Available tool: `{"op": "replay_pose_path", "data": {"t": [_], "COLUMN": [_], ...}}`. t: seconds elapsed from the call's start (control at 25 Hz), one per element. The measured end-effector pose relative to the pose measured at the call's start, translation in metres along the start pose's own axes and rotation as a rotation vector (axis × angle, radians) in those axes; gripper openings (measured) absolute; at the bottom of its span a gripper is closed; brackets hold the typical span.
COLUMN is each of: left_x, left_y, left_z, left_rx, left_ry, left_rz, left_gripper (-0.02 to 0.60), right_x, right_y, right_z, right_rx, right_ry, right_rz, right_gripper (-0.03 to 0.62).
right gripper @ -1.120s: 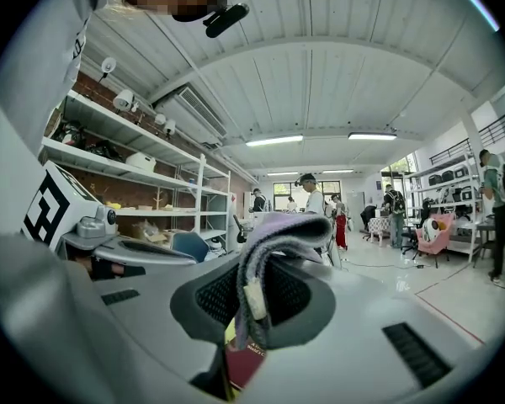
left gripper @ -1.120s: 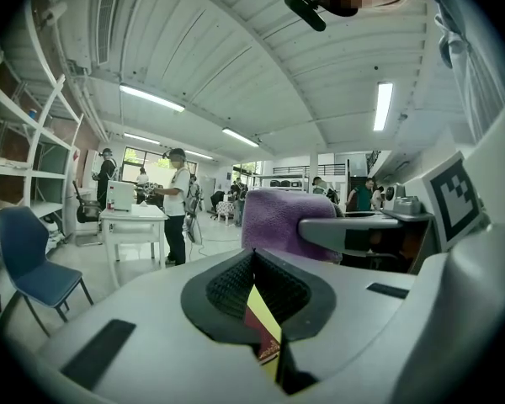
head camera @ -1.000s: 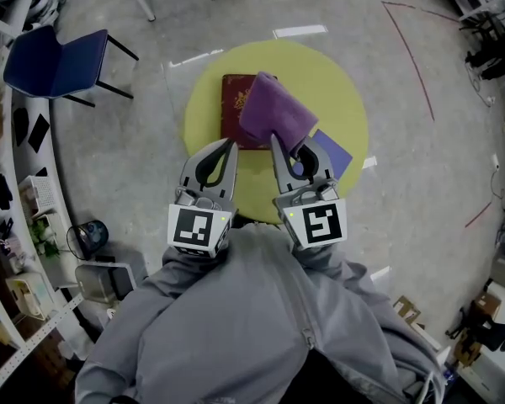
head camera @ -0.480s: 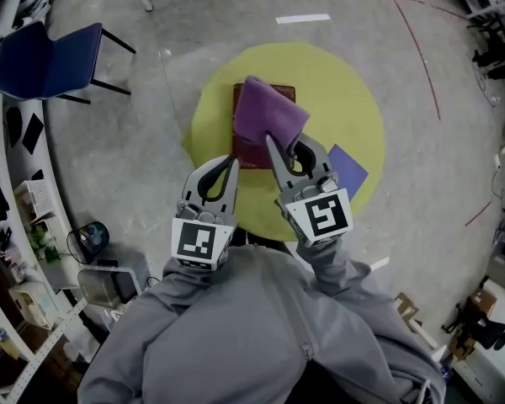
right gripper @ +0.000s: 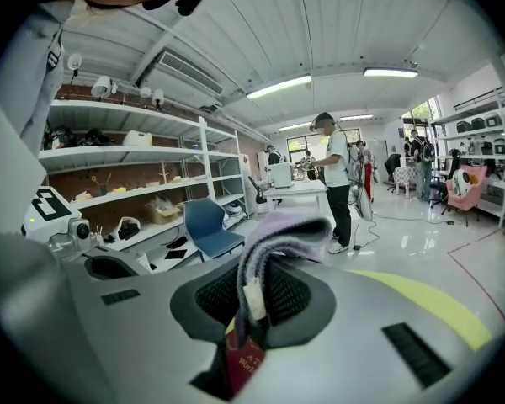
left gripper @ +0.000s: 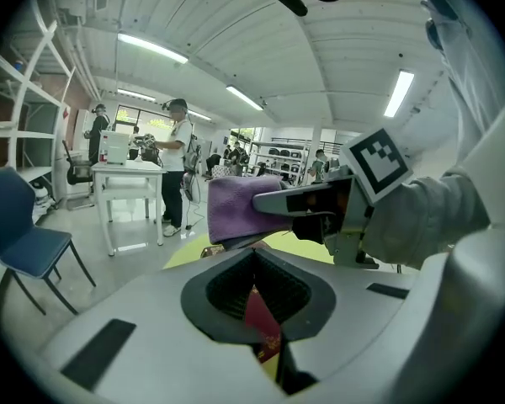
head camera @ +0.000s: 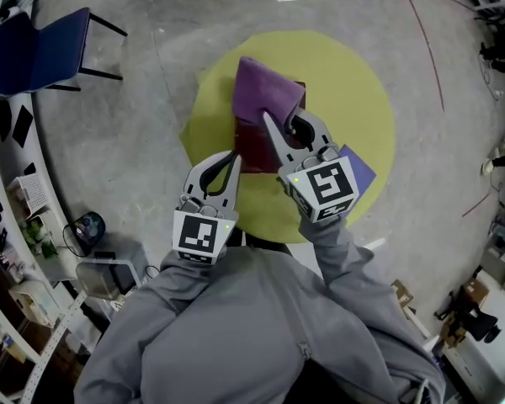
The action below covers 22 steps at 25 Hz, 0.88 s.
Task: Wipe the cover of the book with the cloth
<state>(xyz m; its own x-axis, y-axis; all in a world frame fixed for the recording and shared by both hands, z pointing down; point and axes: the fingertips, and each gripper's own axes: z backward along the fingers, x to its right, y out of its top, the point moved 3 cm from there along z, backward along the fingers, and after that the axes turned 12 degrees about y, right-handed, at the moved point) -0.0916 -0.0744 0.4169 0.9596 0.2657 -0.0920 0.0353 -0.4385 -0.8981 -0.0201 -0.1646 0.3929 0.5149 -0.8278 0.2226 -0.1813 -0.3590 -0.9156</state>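
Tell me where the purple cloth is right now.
Head view, just above centre: the purple cloth is held in the right gripper, over the far end of the red book on the yellow round top.

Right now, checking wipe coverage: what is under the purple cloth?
The dark red book, on the yellow round table. Its far end is hidden by the cloth, which the right gripper holds.
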Motion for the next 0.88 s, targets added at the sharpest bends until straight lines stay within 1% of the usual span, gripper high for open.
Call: {"op": "replay_pose_path", "data": {"t": [0.16,0.48,0.68,0.88], "left_x": [-0.005,-0.014,-0.015,-0.015], "left_y": [-0.011,-0.033,-0.04,-0.047], "left_z": [-0.015,-0.032,-0.037,-0.04], "left_rx": [-0.036,-0.123,-0.167,-0.207], "left_ry": [-0.015,-0.037,-0.066,-0.079], "left_rz": [0.002,0.024,0.039,0.052], "left_gripper": [0.017,0.017,0.017,0.017], "right_x": [0.018,0.041,0.053,0.06], "right_y": [-0.01,-0.029,-0.04,-0.052], "right_z": [-0.021,-0.055,-0.072,-0.086], "right_rx": [-0.042,-0.132,-0.208,-0.301], "right_ry": [0.041,0.084,0.085,0.081], "right_rz": [-0.025,-0.09,-0.125,-0.142], "right_gripper": [0.063,0.063,0.063,0.063]}}
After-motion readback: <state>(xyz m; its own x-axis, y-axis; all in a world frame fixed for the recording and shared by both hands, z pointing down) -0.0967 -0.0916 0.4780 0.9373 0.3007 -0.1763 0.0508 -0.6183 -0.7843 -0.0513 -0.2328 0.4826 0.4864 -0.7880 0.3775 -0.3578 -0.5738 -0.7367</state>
